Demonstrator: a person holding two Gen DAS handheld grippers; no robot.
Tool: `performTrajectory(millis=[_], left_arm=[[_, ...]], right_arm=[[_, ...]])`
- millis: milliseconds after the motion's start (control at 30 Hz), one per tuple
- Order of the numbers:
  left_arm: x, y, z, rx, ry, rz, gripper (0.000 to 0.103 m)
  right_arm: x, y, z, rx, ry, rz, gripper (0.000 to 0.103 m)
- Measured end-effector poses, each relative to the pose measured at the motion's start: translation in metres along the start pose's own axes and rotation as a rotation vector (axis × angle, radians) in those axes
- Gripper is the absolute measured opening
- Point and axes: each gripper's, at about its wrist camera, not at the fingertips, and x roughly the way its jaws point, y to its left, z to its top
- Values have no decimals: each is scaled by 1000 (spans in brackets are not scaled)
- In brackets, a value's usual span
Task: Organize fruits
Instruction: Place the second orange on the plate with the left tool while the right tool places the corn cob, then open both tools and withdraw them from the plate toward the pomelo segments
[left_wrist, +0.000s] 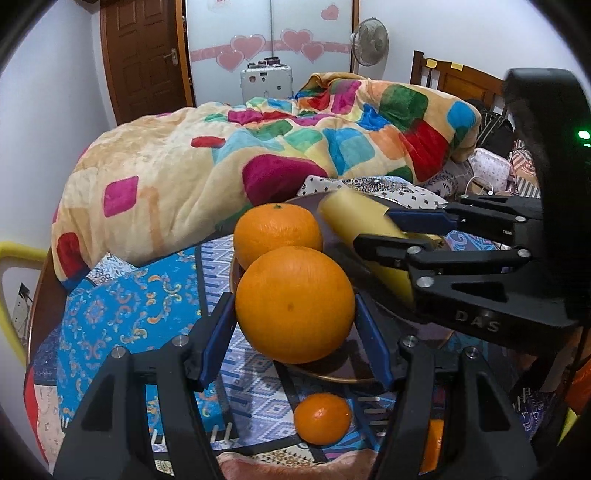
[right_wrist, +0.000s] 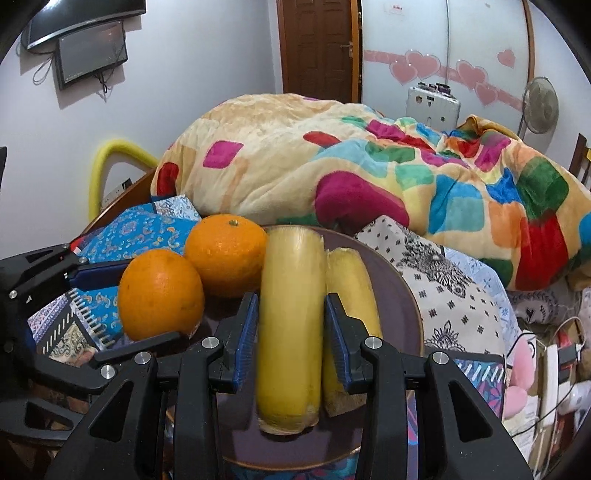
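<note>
A dark plate (right_wrist: 402, 295) sits on the patterned bedspread. My left gripper (left_wrist: 295, 325) has its blue pads on both sides of a large orange (left_wrist: 294, 304) at the plate's near edge (left_wrist: 332, 373). A second orange (left_wrist: 277, 230) lies behind it on the plate. My right gripper (right_wrist: 291, 332) is shut on a yellow banana (right_wrist: 290, 325) over the plate, beside another banana (right_wrist: 351, 280). Both oranges show in the right wrist view (right_wrist: 160, 293) (right_wrist: 226, 254). A small orange (left_wrist: 322, 417) lies on the bedspread below my left gripper.
A bunched colourful blanket (left_wrist: 229, 147) lies on the bed behind the plate. The right gripper (left_wrist: 402, 236) crosses the left wrist view from the right. A yellow padded rail (right_wrist: 110, 162) stands at the left. Clutter and cables (right_wrist: 546, 354) lie at the right.
</note>
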Motion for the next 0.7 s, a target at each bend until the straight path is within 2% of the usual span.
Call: performTrajectory(millis=[167,400,700], left_arm=[[-3,-2,2,-4,-21,-12,64],[-23,-11,7,21,-64,7,64],[-57,-8,-6,-3,-87,31,64]], right_arm=[[-12,-2,-1,3,-21,-7,34],[-30,-1,-7,-7,-48,-44,34],[-74,12,-23,-21,-92,-63,34]])
